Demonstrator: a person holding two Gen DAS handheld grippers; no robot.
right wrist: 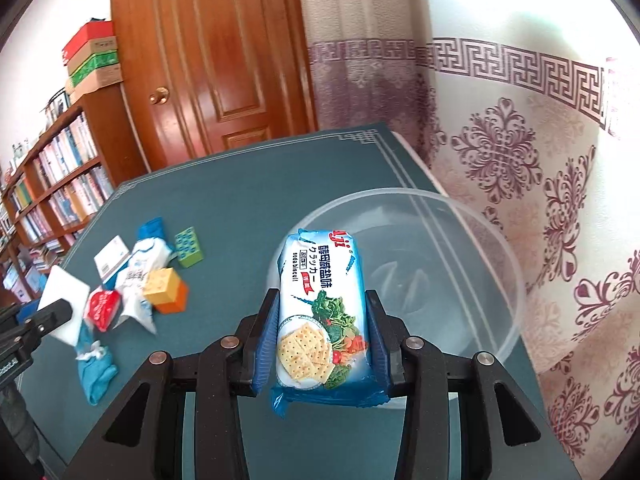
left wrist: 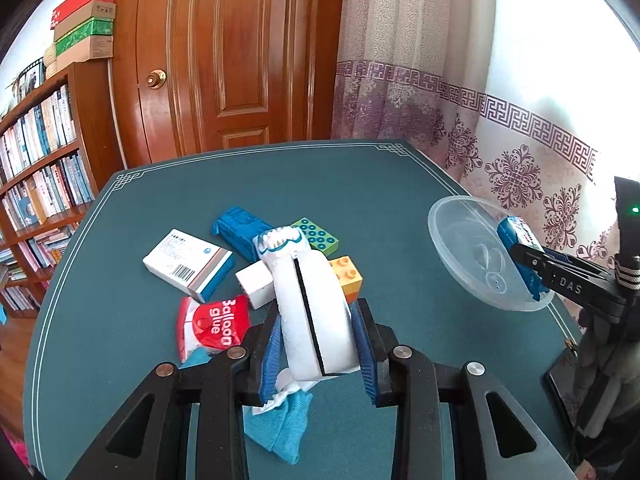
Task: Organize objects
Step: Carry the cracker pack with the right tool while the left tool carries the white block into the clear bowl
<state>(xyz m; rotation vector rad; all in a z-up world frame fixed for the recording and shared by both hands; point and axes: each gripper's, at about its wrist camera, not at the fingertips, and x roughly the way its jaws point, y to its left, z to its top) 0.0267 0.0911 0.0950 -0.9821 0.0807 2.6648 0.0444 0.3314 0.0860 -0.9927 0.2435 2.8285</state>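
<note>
My left gripper [left wrist: 318, 314] is shut on a white foam block [left wrist: 316, 304] with a black line down its face, held above the pile of items. In the right wrist view that block [right wrist: 64, 296] shows at the left edge. My right gripper [right wrist: 322, 300] is shut on a blue-and-white soda biscuit pack [right wrist: 320, 304], with both pads pressing its sides. The pack hangs over the near rim of a clear plastic bowl [right wrist: 480, 240]. From the left wrist view, the bowl [left wrist: 460, 248] stands at the table's right, with the pack [left wrist: 516, 232] above its edge.
On the green table [left wrist: 160, 360] lie a white barcode box [left wrist: 188, 268], a red Balloon glue packet [left wrist: 212, 326], a blue packet [left wrist: 240, 232], a green brick [left wrist: 318, 236], an orange-yellow brick [left wrist: 348, 274], a white cube [left wrist: 256, 282] and a blue cloth [left wrist: 284, 428]. A curtain hangs right of the table.
</note>
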